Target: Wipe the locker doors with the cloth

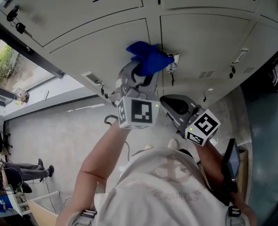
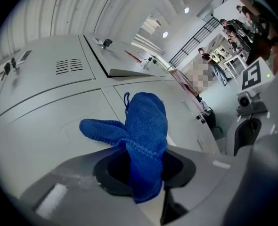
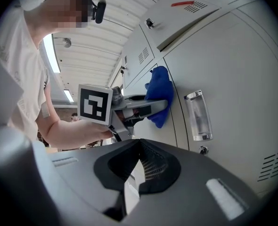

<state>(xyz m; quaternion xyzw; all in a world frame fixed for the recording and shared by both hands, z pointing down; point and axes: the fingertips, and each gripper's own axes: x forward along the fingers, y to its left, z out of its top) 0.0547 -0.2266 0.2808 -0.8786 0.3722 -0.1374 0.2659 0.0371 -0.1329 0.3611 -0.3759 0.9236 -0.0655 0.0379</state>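
Left claw (image 2: 143, 171) clenched on the cloth (image 2: 143, 126); blue, knitted, pinched by its lower end, the rest bunched out ahead of the jaws.

Cloth lies against a pale grey locker door (image 1: 96, 51), at that door's right edge near its upper corner, just beside the vertical seam to the next door; the soft wad meets the metal and the claw's hard tips stay behind it (probably so the paint gets wiped, not scraped).

Handle (image 3: 199, 115) of the neighbouring door stands just across the seam, with a small lock (image 3: 203, 149) below it; apart from the cloth in the right gripper view, very close in the head view.

Right claw (image 3: 136, 166) closed on itself, nothing between the jaws; it hangs back from the doors, beside and below the left one. Judged idle, held off so the wiping arm has room.

Step in hand, by my reading: wiping along the door's edge. No streak or damp patch shows on any door, so I cannot say how much is done.

Risk: loose knit catching on the handle or lock if the stroke crosses the seam.
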